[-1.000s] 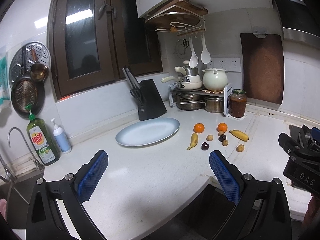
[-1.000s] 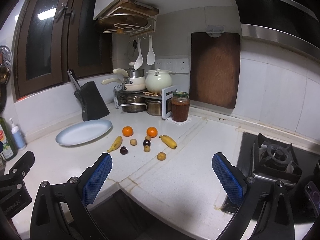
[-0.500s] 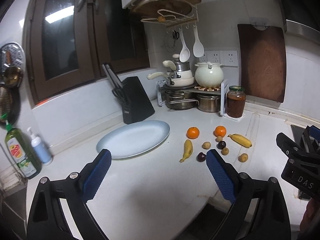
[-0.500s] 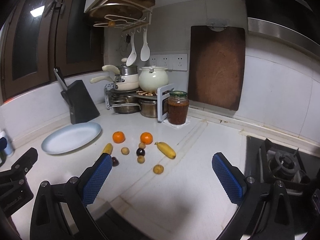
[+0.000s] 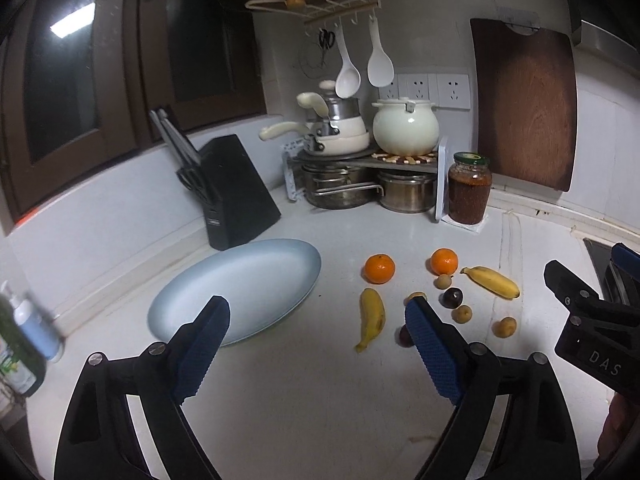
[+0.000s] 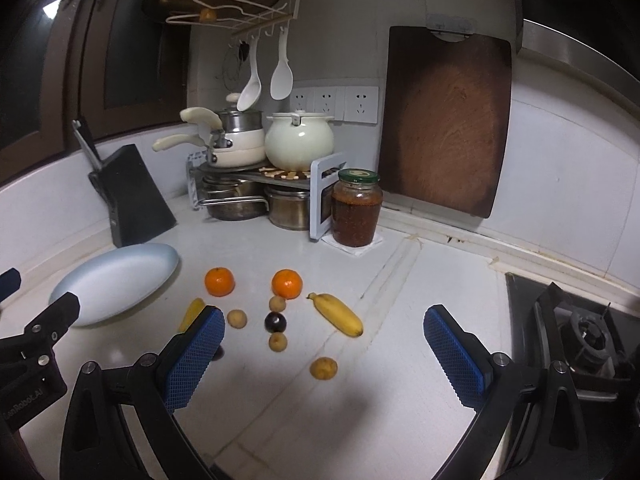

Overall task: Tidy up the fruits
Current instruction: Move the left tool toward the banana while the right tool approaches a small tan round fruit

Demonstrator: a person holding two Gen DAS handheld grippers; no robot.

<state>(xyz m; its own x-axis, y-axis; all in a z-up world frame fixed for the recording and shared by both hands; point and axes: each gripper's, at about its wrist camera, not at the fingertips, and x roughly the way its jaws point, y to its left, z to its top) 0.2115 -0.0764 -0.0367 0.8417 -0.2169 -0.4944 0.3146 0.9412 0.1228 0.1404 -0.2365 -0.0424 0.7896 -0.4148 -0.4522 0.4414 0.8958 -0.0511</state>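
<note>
Loose fruit lies on the white counter: two oranges (image 5: 379, 268) (image 5: 444, 261), two bananas (image 5: 372, 318) (image 5: 492, 281), a dark plum (image 5: 452, 297) and several small tan fruits (image 5: 504, 326). A pale blue oval plate (image 5: 240, 284) sits bare to their left. My left gripper (image 5: 317, 304) hovers short of the plate and the near banana, its jaws closing on nothing; its right finger hides part of a second dark fruit (image 5: 403, 336). My right gripper (image 6: 323, 314) stands open over the counter before the fruit, with a tan fruit (image 6: 323, 368) low between its fingers, untouched.
A black knife block (image 5: 236, 192) stands behind the plate. A pot rack (image 5: 360, 184), a brown jar (image 6: 356, 208) and a leaning cutting board (image 6: 444, 120) fill the back corner. A gas burner (image 6: 588, 336) lies at right, soap bottles (image 5: 24, 340) at left.
Both grippers have come forward toward the fruit, which looks larger and nearer. The left jaws have narrowed a little. The sink and bottles have slid to the left edge.
</note>
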